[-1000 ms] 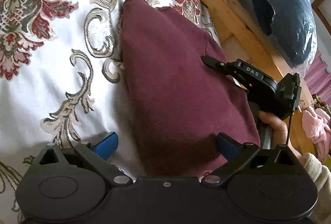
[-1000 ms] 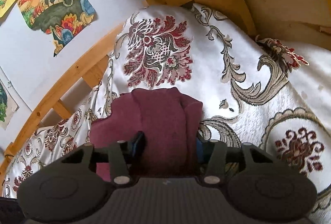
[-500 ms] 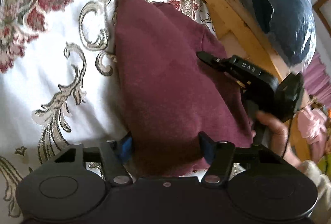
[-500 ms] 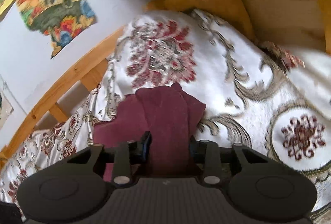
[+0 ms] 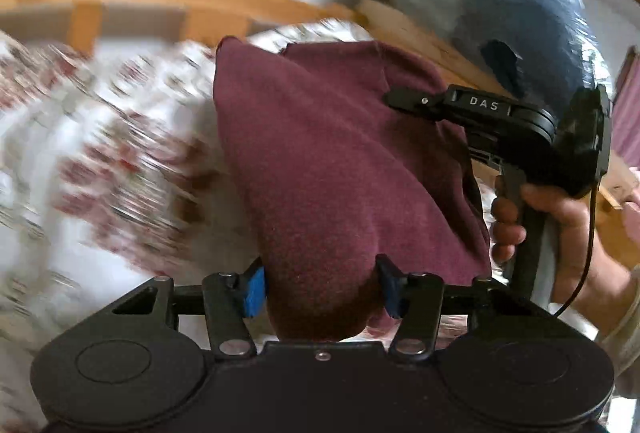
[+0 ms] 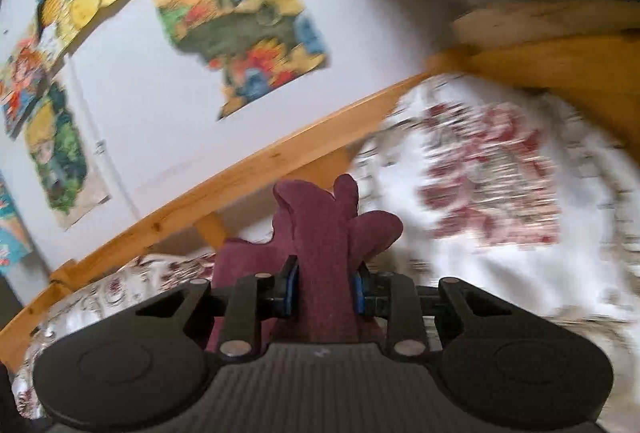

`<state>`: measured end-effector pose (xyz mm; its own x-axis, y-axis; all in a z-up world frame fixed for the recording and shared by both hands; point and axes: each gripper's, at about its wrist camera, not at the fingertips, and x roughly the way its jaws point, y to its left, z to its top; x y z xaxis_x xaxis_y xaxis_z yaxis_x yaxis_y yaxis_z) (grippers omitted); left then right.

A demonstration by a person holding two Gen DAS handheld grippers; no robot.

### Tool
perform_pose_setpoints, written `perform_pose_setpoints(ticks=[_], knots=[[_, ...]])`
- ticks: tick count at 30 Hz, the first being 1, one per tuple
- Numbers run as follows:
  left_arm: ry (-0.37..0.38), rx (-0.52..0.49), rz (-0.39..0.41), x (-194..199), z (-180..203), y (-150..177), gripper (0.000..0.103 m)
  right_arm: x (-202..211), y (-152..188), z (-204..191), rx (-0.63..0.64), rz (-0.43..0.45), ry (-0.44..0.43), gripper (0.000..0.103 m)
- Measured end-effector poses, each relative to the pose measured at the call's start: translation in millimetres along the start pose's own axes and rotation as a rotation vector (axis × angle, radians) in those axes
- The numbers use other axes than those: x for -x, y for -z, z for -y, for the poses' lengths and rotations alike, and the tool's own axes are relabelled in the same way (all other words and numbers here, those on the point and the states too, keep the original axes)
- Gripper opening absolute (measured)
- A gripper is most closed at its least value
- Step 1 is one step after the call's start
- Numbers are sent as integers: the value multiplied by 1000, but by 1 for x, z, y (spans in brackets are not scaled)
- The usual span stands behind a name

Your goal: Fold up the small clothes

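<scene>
A maroon garment (image 5: 332, 169) hangs lifted above the white floral bedspread (image 5: 100, 161). My left gripper (image 5: 322, 291) is shut on the garment's near edge, the cloth bunched between its blue pads (image 5: 254, 293). My right gripper (image 6: 325, 291) is shut on another bunch of the maroon garment (image 6: 326, 233), which sticks up past its fingers. In the left wrist view the right gripper's black body (image 5: 508, 125) sits at the cloth's right side, held by a hand (image 5: 560, 229).
A wooden bed rail (image 6: 248, 173) runs along a white wall with colourful posters (image 6: 240, 17). A plastic-wrapped blue bundle (image 5: 504, 5) lies beyond the wooden frame at the right. The bedspread (image 6: 500, 193) stretches to the right.
Both grippers closed on the maroon garment and lifted it off the bedspread. The views tilted up toward the wall and are motion-blurred.
</scene>
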<state>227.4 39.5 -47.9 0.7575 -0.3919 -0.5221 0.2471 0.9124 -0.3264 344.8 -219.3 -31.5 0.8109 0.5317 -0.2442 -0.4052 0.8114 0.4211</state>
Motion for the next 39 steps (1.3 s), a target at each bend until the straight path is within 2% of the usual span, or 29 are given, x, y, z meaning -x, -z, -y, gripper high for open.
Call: perform_pose_setpoints(ticks=[3, 6, 10, 16, 21, 22, 23, 27, 30, 31, 32, 33, 36, 39], knots=[[-112, 22, 19, 2, -22, -10, 57, -39, 0, -20, 34, -47, -45, 30], [-164, 27, 26, -6, -40, -15, 57, -70, -2, -36, 88, -101, -49, 30], [-162, 76, -3, -25, -57, -9, 58, -100, 0, -48, 202, -164, -10, 30], [-163, 75, -36, -40, -66, -1, 64, -112, 16, -30, 186, -176, 73, 32], [-143, 95, -39, -45, -71, -2, 71, -115, 20, -12, 149, -170, 133, 46], [-141, 92, -39, -46, -71, -2, 73, -114, 21, -10, 150, -167, 140, 52], [-142, 87, -41, -47, -70, -2, 75, -114, 21, -11, 160, -163, 149, 57], [-142, 94, -43, -51, -69, -3, 78, -110, 23, -17, 233, -147, 172, 66], [-143, 123, -39, -50, -71, -4, 85, -104, 24, -21, 249, -135, 177, 83], [-151, 136, -27, -49, -71, -4, 91, -101, 24, -21, 239, -130, 171, 89], [-160, 145, -12, -47, -71, -4, 98, -99, 24, -21, 233, -126, 171, 91], [-171, 151, 10, -45, -70, -4, 100, -97, 24, -21, 231, -124, 178, 92], [-196, 149, 56, -39, -66, -5, 102, -92, 24, -25, 257, -115, 195, 96], [-222, 137, 68, -37, -62, -7, 102, -81, 24, -28, 282, -94, 207, 102]])
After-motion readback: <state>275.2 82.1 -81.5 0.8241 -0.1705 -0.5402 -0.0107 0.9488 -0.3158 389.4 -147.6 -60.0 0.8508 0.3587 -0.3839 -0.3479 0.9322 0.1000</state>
